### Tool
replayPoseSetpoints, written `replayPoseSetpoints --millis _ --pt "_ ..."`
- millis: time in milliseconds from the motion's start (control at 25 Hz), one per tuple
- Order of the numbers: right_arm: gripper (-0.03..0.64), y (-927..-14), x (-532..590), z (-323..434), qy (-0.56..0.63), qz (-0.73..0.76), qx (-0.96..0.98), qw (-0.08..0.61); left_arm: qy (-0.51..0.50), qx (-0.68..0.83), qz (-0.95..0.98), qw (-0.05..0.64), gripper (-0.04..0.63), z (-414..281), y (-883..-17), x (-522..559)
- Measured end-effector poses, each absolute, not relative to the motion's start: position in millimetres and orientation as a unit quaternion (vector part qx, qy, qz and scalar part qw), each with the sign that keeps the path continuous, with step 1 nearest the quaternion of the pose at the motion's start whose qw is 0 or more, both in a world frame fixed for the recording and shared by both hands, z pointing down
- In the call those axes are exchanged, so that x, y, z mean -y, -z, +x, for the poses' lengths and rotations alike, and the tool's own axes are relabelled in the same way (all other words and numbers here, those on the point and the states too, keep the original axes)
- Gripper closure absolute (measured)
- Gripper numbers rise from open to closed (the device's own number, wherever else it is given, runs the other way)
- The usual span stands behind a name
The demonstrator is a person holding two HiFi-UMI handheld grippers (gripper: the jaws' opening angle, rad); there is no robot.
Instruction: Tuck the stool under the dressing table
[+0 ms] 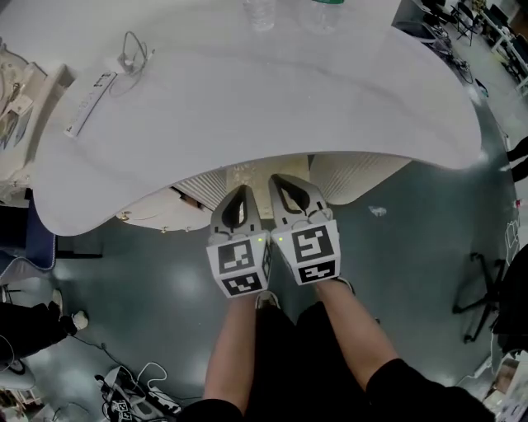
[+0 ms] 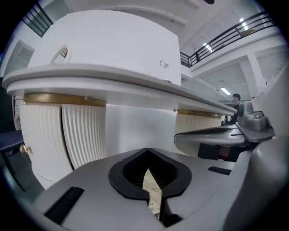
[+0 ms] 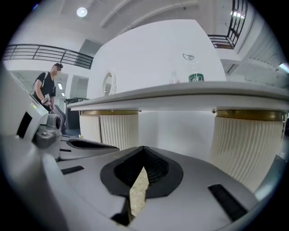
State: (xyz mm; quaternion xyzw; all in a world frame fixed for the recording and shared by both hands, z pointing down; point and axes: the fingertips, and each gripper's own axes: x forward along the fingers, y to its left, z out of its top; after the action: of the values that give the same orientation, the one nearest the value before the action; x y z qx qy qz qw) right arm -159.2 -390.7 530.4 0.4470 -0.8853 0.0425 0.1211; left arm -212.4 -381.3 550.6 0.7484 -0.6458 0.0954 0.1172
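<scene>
Hovering side by side, left gripper [image 1: 241, 191] and right gripper [image 1: 286, 181] are held shut, empty. Stool [image 1: 246, 174] glimpsed as beige sliver under white dressing table [image 1: 272, 99]; axis unreadable. Grey floor [image 1: 157, 272].

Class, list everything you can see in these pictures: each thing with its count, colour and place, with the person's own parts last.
dressing table top: one, white, curved, across the upper head view
fluted pedestals: two, cream with gold trim, under the top
bottles: two, clear, one with green, far edge of the top
slim box: one, white, left on the top
cable loop: one, pale, beside the slim box
beige speckled surface: one, between the pedestals; possibly the stool
cables: tangle, floor, lower left
folding stand: one, black, floor, right
bystander: one, dark top, background
left gripper: grey, shut, empty, at the table edge
right gripper: grey, shut, empty, alongside
forearms: two, bare
</scene>
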Motion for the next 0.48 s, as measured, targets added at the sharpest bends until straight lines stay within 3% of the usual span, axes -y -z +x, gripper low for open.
replayPoseSetpoints --millis 480 --pt "0.611 -394 318 -160 -0.092 0.427 0.885 0.160 -0.138 0.615 0.762 0.148 0.591 -198 -414 314"
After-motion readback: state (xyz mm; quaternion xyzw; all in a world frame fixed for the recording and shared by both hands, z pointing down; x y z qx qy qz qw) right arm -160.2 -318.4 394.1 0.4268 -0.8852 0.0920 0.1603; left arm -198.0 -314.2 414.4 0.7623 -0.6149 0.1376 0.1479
